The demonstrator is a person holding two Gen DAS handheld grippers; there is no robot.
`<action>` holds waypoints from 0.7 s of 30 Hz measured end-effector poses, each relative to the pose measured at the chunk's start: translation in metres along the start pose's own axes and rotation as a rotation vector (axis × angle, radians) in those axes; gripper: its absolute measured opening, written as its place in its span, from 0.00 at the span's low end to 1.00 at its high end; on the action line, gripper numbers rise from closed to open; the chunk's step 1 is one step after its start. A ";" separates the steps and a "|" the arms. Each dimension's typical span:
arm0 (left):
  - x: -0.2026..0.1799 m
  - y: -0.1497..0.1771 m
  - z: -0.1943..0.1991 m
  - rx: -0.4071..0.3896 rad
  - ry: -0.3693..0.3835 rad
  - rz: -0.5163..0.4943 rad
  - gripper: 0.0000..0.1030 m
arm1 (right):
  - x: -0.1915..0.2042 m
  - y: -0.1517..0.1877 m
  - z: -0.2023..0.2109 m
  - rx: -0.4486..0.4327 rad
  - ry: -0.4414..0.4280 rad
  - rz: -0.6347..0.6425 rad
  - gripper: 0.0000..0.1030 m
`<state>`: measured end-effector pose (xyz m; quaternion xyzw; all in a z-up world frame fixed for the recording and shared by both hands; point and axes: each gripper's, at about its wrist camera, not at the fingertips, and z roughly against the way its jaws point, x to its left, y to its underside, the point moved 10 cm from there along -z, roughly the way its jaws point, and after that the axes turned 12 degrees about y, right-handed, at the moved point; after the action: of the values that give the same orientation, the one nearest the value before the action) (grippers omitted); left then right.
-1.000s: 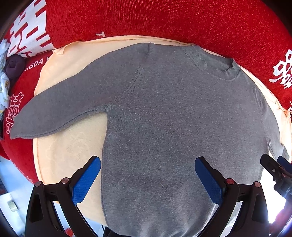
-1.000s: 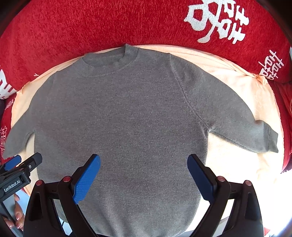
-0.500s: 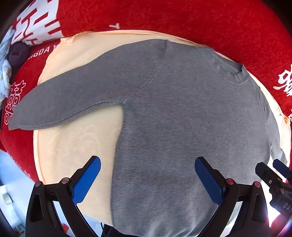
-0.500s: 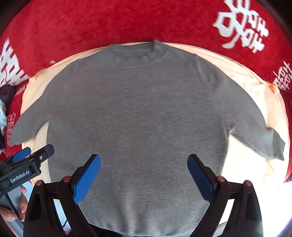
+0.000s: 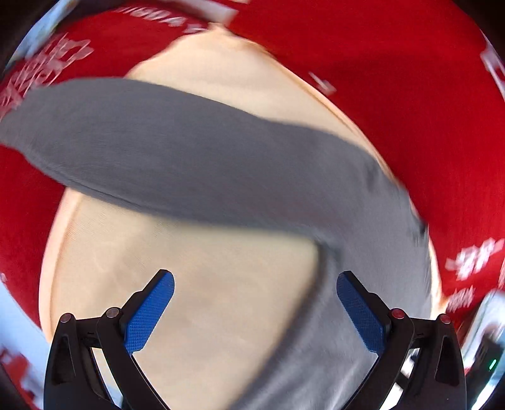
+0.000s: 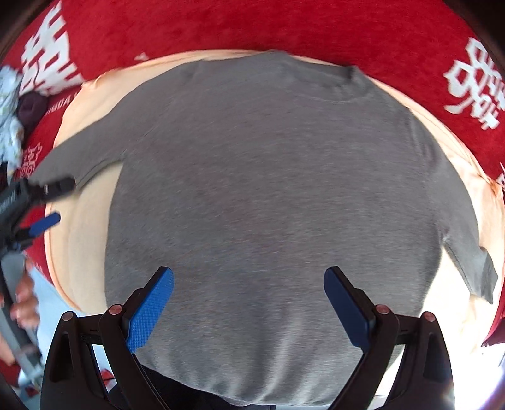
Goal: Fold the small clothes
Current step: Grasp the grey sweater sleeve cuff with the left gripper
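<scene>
A grey long-sleeved sweater (image 6: 277,195) lies flat, front up, on a cream cushion (image 6: 82,227). My right gripper (image 6: 249,274) is open and empty above its lower body. In the left wrist view, the sweater's left sleeve (image 5: 176,157) stretches across to the left. My left gripper (image 5: 255,280) is open and empty over the cream cushion (image 5: 205,299) just below the sleeve, near the armpit. It also shows in the right wrist view (image 6: 47,205) at the left, by the sleeve's cuff. The right sleeve (image 6: 470,252) lies at the far right.
A red cover with white characters (image 6: 284,25) surrounds the cushion. Other small clothes (image 6: 19,107) lie at the far left. The person's hand (image 6: 22,306) holds the left gripper. The left wrist view is blurred by motion.
My left gripper has swung left, from over the sweater's body to over the bare cushion under the left sleeve. My right gripper has shifted left across the sweater's body. Both stay open.
</scene>
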<state>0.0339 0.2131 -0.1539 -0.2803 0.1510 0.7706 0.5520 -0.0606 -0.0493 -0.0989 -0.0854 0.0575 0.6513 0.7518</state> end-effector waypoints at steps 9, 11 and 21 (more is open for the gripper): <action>0.046 -0.032 -0.037 -0.050 0.174 0.202 1.00 | 0.044 0.006 -0.004 0.009 -0.016 0.047 0.94; 0.041 -0.037 -0.036 -0.064 0.199 0.189 1.00 | 0.050 0.007 -0.002 0.007 -0.015 0.052 0.94; 0.073 -0.093 0.019 -0.257 0.029 0.102 0.75 | 0.075 0.005 0.009 -0.020 -0.020 0.068 0.94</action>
<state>0.0991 0.3114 -0.1747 -0.3520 0.0731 0.8066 0.4692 -0.0547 0.0258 -0.1050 -0.0844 0.0463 0.6778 0.7289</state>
